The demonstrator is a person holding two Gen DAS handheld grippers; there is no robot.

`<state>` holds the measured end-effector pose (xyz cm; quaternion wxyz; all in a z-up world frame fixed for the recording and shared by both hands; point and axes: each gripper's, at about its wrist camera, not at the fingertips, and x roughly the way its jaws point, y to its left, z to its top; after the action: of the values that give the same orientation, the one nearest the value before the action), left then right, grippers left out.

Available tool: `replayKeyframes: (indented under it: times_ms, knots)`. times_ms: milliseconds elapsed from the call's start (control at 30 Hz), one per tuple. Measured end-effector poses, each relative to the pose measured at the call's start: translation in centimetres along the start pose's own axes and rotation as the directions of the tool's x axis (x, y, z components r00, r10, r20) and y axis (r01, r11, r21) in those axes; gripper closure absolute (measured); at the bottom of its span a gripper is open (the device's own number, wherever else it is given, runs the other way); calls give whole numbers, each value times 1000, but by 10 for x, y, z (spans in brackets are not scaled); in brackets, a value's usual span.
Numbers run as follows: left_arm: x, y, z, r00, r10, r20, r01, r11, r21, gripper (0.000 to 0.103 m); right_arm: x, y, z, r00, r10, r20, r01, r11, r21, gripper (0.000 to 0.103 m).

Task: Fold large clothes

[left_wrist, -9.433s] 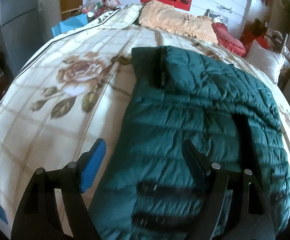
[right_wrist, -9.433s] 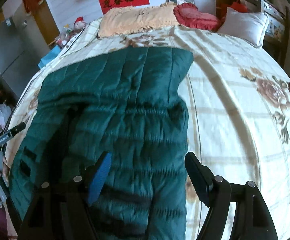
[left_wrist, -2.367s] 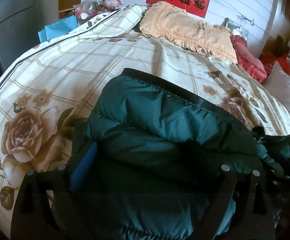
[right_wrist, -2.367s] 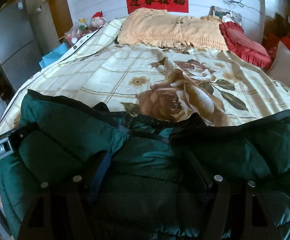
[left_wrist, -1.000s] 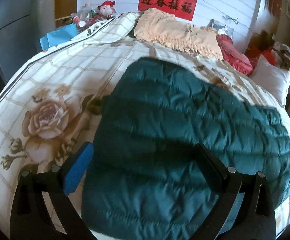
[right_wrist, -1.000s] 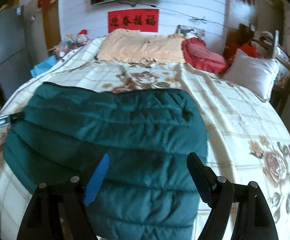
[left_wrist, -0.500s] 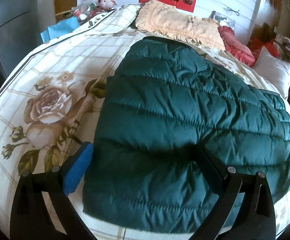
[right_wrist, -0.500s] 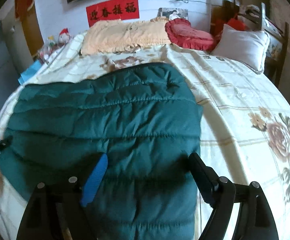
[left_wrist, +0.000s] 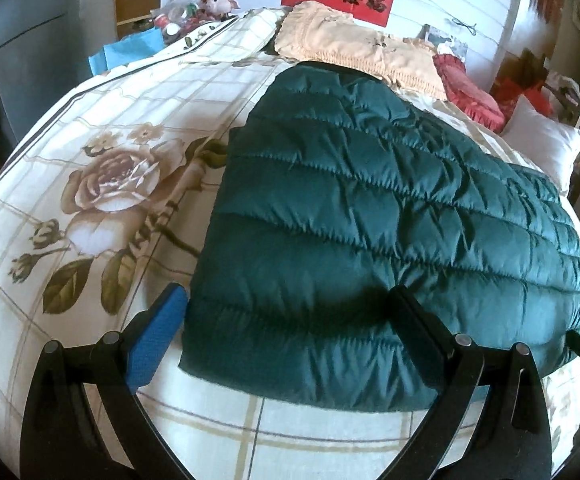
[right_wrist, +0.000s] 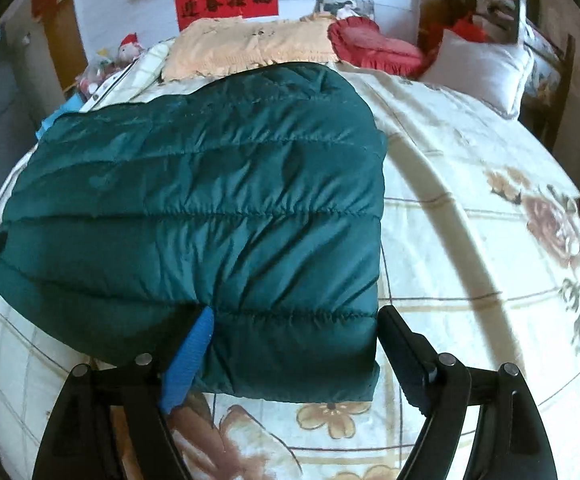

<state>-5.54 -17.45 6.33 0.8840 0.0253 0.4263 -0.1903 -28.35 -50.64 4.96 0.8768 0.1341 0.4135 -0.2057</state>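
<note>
Folded green puffer jacket (left_wrist: 390,216) flat on bed (left_wrist: 89,168), both jaws wide, empty; next, probably halving or smoothing.

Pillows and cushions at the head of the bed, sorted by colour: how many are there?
Peach frilled pillow cover: 1
Red ruffled cushion: 1
White plain pillow: 1
Total: 3

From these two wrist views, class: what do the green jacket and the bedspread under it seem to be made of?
Green jacket: probably padded nylon or polyester shell, with a slight sheen and puffy stitched channels. Bedspread: looks like matte printed woven cotton or a blend, with flat rose and grid patterns and soft creases; the exact fibre cannot be told.
</note>
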Motion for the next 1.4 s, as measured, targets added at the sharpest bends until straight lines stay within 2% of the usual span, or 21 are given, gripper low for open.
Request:
replayKeyframes:
  times_ms: [133, 433, 633, 900, 1400]
  knots:
    - [-6, 2, -3, 1000, 7, 12, -7, 1000, 13, 3, -22, -2, -3, 999, 18, 39, -18, 1000, -4, 22]
    - [-23, 1, -13, 999, -22, 33, 22, 1000, 1, 3, -43, 7, -15, 997, 54, 58, -54, 999, 4, 19]
    - [-29, -1, -18, 999, -15, 44, 14, 1000, 21, 3, -45, 21, -18, 997, 43, 56, -42, 999, -19, 19]
    - [-31, 1, -21, 999, -25, 39, 25, 1000, 10, 3, -45, 39, -16, 998, -50, 49, 52, 998, -30, 18]
    - [-20, 20, -21, 999, -40, 12, 41, 998, -58, 3, -37, 45, -17, 998, -53, 26, 54, 998, -37, 18]
